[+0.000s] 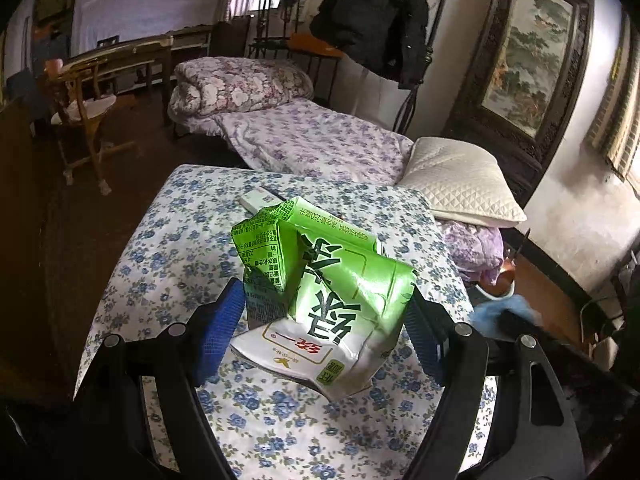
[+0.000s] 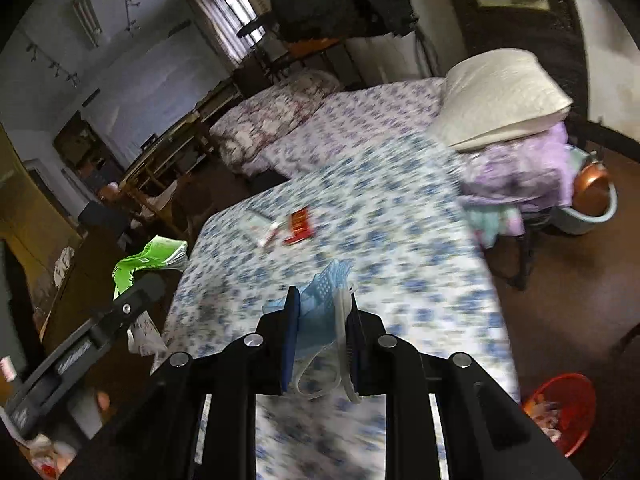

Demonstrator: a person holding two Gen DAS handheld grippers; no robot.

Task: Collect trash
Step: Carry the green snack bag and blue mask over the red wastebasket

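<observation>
Left wrist view is showing the left claw gripping a crushed green drink carton between its blue pads, the carton hanging just above the tabletop, which is wearing a blue-flowered cloth. Beyond the carton, a small white box is lying on that cloth near its far edge. Farther off, a bed with a purple-flowered sheet is carrying a folded quilt, and a white quilted pillow is sitting to the right of the tabletop. Right wrist view, partly blurred, is showing the right claw clenched on a light blue face mask, its white ear loops dangling below the pads. Ahead of it, a red packet is lying on the cloth next to a small white item too blurred to identify. At the left edge of this view the carton is appearing again in the left claw, off the side of the tabletop. At lower right, a red basket is standing on the floor, holding scraps.
</observation>
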